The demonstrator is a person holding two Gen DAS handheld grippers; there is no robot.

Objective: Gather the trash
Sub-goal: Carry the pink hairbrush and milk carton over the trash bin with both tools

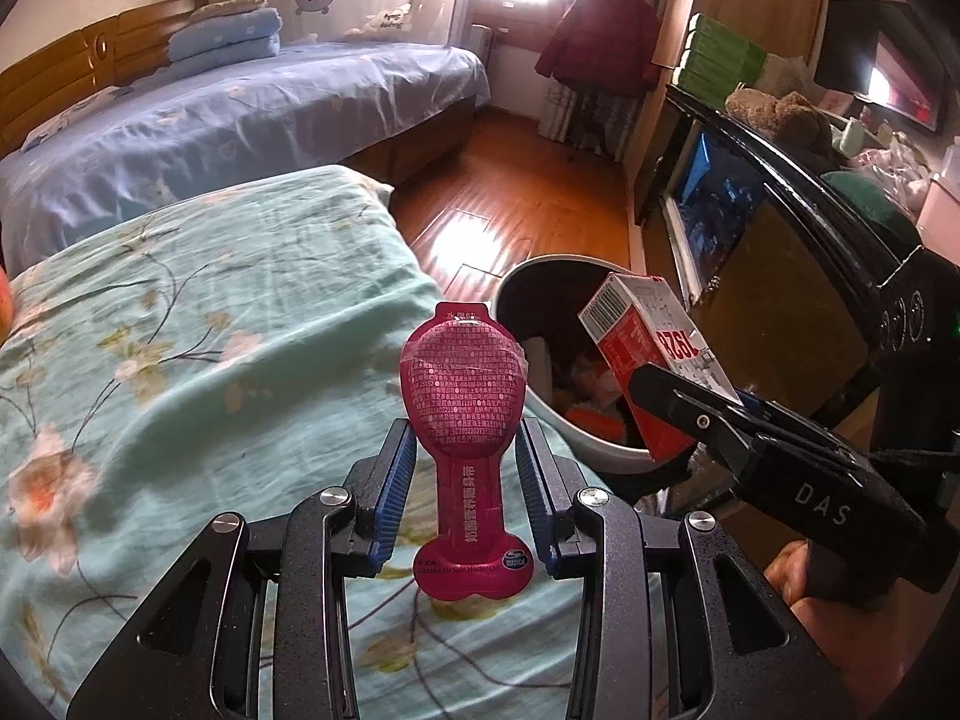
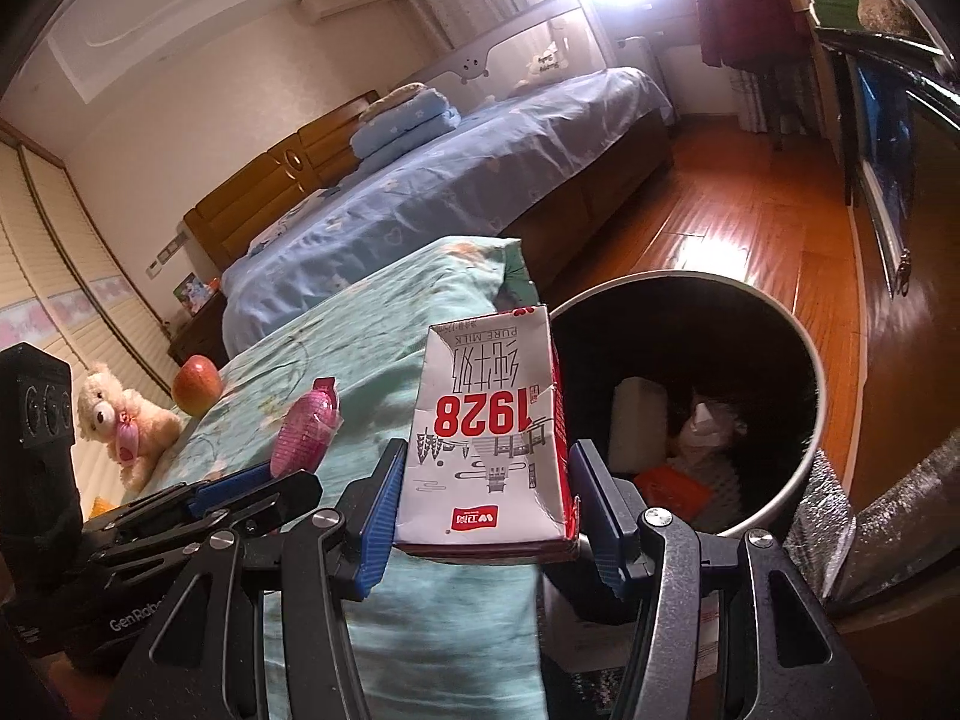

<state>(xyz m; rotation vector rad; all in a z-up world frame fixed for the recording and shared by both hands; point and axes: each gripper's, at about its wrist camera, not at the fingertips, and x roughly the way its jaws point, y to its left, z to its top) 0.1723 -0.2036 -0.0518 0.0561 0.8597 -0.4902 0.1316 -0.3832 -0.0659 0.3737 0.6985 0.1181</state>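
My left gripper (image 1: pixel 465 438) is shut on a pink spoon-shaped snack wrapper (image 1: pixel 465 396), held upright above the green flowered quilt (image 1: pixel 210 330). My right gripper (image 2: pixel 486 456) is shut on a red-and-white "1928" milk carton (image 2: pixel 489 438), held upside down beside the rim of a grey trash bin (image 2: pixel 807 480). The bin holds several pieces of rubbish. In the left wrist view the carton (image 1: pixel 645 348) and the right gripper (image 1: pixel 690 414) hang over the bin (image 1: pixel 600 456). In the right wrist view the wrapper (image 2: pixel 306 432) and left gripper (image 2: pixel 240 492) sit to the left.
An apple (image 2: pixel 196 384) and a teddy bear (image 2: pixel 120 420) lie on the quilt at far left. A blue-sheeted bed (image 1: pixel 210 120) stands behind. Wood floor (image 1: pixel 528 192) lies beyond the bin. A dark cabinet (image 1: pixel 780 252) with clutter stands on the right.
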